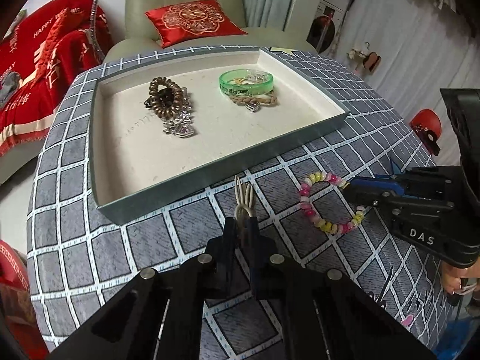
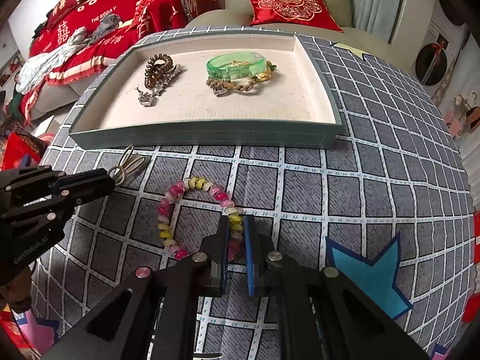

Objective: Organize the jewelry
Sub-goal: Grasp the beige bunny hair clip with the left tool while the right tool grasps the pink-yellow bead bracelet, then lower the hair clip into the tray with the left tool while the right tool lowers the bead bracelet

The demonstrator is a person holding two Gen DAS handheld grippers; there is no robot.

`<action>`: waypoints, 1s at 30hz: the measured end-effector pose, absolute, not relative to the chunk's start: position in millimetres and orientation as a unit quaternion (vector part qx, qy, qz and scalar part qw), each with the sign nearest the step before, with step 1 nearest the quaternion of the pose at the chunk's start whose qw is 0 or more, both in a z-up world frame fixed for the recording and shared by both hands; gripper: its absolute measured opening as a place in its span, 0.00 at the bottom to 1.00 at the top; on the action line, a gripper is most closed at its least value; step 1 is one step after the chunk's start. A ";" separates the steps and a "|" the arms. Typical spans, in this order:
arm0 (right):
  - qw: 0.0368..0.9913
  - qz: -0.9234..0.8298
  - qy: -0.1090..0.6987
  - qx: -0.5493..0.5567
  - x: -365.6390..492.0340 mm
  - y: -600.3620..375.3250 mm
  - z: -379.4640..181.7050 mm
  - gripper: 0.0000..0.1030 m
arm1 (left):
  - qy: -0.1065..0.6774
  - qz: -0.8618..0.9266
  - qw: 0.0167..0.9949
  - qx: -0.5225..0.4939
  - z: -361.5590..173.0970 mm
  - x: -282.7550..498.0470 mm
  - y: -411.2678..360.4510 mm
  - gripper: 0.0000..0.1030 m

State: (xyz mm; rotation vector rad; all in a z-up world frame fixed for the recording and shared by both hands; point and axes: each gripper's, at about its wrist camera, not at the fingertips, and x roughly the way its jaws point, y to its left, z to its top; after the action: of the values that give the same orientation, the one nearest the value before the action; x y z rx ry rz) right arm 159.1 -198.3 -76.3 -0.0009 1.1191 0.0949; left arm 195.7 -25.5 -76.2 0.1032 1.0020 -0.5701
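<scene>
Just in front of the tray (image 2: 204, 138), both grippers are already clamped: left gripper (image 1: 242, 220) on the cream hair tie (image 1: 243, 195), right gripper (image 2: 237, 225) on the pink-yellow bead bracelet (image 2: 192, 210), probably so both go in next to the sorted piles.

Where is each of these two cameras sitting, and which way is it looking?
Left wrist: on the left gripper, aimed down along its fingers at a cream hair tie and the tray; the right gripper intrudes.
Right wrist: on the right gripper, over the bead bracelet; the left gripper shows.
Shared: tray, bracelet, checked tablecloth.
</scene>
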 end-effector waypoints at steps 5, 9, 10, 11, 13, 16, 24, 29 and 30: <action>0.853 0.049 0.520 0.002 154.4 -198.9 -63.0 0.10 | 0.467 -0.265 0.843 0.030 -69.9 189.7 -19.3 0.22; 0.858 0.052 0.511 0.006 150.9 -200.1 -50.7 0.10 | 0.452 -0.268 0.850 0.024 -55.4 184.0 -16.2 0.22; 0.859 0.053 0.509 0.007 150.2 -200.0 -47.9 0.10 | 0.448 -0.268 0.852 0.023 -51.4 183.0 -15.4 0.22; 0.861 0.054 0.506 0.009 149.2 -200.2 -44.4 0.10 | 0.444 -0.268 0.854 0.020 -47.2 182.3 -14.2 0.22; 0.864 0.055 0.501 0.012 148.1 -200.4 -37.8 0.10 | 0.438 -0.268 0.858 0.015 -39.2 181.1 -11.8 0.22; 0.869 0.058 0.491 0.016 147.8 -201.3 -25.3 0.10 | 0.427 -0.264 0.865 0.008 -27.4 180.3 -8.2 0.22; 0.886 0.061 0.458 0.033 164.4 -204.0 13.2 0.10 | 0.401 -0.253 0.880 -0.004 -1.4 191.6 -1.1 0.22; 0.891 0.061 0.447 0.048 191.0 -204.4 24.1 0.10 | 0.395 -0.243 0.886 -0.010 5.4 209.0 0.2 0.22; 0.891 0.061 0.447 0.052 197.4 -204.6 24.1 0.10 | 0.395 -0.240 0.887 -0.010 5.8 213.6 0.1 0.22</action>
State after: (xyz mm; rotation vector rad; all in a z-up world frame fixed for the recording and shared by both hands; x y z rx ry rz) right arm 197.4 -204.6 24.1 0.1075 0.9274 0.1260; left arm 213.6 0.1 5.8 -0.0215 0.8218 -0.4987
